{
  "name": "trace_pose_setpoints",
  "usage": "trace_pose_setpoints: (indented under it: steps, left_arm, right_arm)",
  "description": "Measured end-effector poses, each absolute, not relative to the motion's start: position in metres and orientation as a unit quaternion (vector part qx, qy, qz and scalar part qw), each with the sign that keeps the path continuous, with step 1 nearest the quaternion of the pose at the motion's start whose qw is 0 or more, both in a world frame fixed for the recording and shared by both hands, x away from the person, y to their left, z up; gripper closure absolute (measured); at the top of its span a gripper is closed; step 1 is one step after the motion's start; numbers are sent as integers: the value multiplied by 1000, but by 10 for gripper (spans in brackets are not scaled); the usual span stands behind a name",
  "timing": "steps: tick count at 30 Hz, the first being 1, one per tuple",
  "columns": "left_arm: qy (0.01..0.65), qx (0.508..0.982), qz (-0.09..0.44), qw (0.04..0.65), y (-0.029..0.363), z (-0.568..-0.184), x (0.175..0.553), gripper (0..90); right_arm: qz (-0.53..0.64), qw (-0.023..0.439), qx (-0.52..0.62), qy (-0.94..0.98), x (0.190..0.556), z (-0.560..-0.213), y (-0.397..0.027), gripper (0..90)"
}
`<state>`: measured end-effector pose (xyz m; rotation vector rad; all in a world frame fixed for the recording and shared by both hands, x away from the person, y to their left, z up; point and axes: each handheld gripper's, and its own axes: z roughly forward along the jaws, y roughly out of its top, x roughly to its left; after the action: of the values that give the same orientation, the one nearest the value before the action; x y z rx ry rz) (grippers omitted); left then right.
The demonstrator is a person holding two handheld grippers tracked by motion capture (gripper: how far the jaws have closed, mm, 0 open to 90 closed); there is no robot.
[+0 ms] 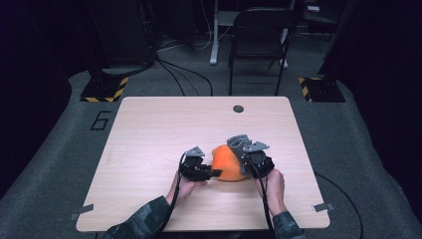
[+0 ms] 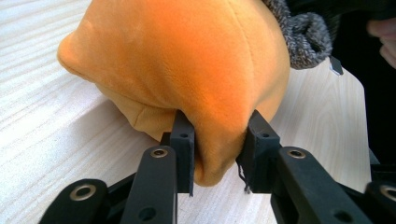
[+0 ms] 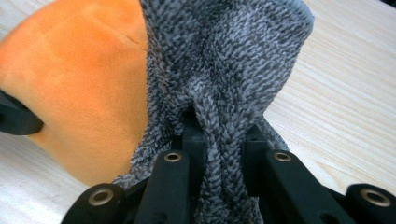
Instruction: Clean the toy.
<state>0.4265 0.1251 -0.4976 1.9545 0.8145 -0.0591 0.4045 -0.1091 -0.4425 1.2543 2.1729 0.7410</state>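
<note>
The orange plush cushion [image 1: 228, 162] sits on the table [image 1: 149, 134], right between the two grippers, near the person's edge. Look at the left gripper [image 1: 215, 173]: its two black jaws are pinching a fold of the orange fabric, pads pressed in from both sides, the plush bulging out above and hanging a little below them. In the left gripper view [image 2: 219, 144] the bulk of the cushion rises just ahead of the jaws, and the fold squeezed between them thins down to a soft tip under the pads. Up at the far right of that view, a grey knitted cloth [image 2: 303, 37] lies against the cushion's upper side.

Over to the right gripper [image 1: 242, 154], at the cushion's other flank. Its jaws are clamped on that grey knitted cloth [image 3: 219, 70], a bunched strand of it gathered tight between the pads and running down between them [image 3: 219, 140]. Above the jaws the knit spreads wide and covers the near side of the cushion, while the orange plush [image 3: 79, 93] shows bare to the left of the jaws. Far left in that view, a black jaw tip of the other gripper [image 3: 16, 119] touches the orange surface.

Both hands hold their grippers low, close to the tabletop, on opposite sides of the cushion.
</note>
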Motion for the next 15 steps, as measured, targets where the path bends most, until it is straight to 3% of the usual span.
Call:
trace_pose_setpoints:
  steps: [8, 15]
  left_arm:
    - [300, 824, -16, 481, 125, -494, 430, 428]
    - [225, 852, 82, 466, 132, -488, 429, 243]
  right_arm:
    - [277, 254, 465, 802, 408, -447, -115, 780]
    - [280, 244, 472, 800, 412, -447, -118, 780]
